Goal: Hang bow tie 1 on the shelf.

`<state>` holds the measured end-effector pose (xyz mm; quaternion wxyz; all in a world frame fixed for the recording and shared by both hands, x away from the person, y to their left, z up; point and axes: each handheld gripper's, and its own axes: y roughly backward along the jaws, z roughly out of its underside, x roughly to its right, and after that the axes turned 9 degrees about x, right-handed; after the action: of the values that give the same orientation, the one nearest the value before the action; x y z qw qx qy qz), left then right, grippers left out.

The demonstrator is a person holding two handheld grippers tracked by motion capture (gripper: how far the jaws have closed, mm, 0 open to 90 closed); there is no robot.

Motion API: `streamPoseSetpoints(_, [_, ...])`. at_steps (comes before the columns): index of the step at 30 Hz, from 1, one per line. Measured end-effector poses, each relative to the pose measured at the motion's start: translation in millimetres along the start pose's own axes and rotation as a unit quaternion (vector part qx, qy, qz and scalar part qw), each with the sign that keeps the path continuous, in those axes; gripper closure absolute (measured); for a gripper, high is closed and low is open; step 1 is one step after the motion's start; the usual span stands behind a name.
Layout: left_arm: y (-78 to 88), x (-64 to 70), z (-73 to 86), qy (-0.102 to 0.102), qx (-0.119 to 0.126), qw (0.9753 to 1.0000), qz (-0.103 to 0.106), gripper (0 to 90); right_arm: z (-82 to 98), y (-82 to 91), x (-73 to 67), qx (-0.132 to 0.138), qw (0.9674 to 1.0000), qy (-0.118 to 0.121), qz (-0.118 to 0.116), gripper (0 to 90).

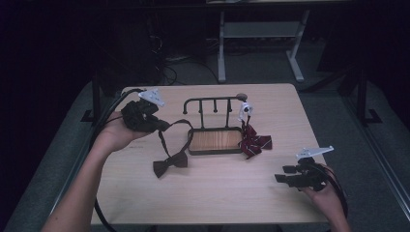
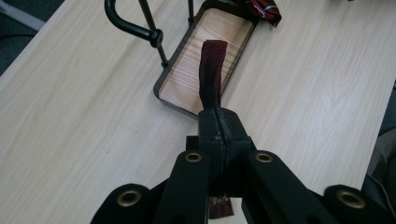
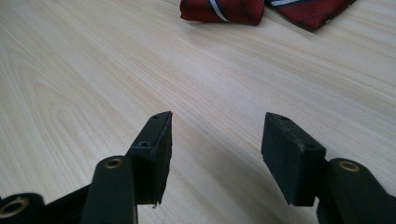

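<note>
The left gripper (image 2: 219, 122) has its jaws pressed together on the dark strap (image 2: 211, 70) of a bow tie, and in the left gripper view the strap runs straight ahead from the jaws toward the rack's wooden tray (image 2: 205, 51). From above, the left gripper (image 1: 145, 116) is held up over the left side of the bench (image 1: 208, 198); the strap (image 1: 167, 129) loops down from it to the dark bow tie (image 1: 170, 163), which lies on the bench just left of and in front of the tray (image 1: 215, 140). The tray holds nothing, and its black peg rail (image 1: 212, 102) rises along the far side. If the tie is meant for the rail, that lies ahead and to the right of the left gripper, the nearer of the two. A red striped bow tie (image 1: 254, 142) rests against the tray's right end, below a small white clip (image 1: 245, 111) on the rail. The right gripper (image 1: 290, 176) rests low near the front right corner, jaws spread and holding nothing, the red striped tie (image 3: 261, 9) well ahead of it.
</note>
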<state>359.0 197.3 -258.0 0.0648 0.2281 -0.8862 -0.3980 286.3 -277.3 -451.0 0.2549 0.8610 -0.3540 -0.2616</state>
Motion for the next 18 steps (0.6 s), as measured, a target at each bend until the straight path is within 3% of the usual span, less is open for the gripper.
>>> streamPoseSetpoints(18, [-5.4, -15.7, -22.9, 0.000, -0.023, 0.9997, -0.006, 89.7, -0.3, 1.6, 0.5, 0.002, 1.0000, 0.001, -0.001, 43.0])
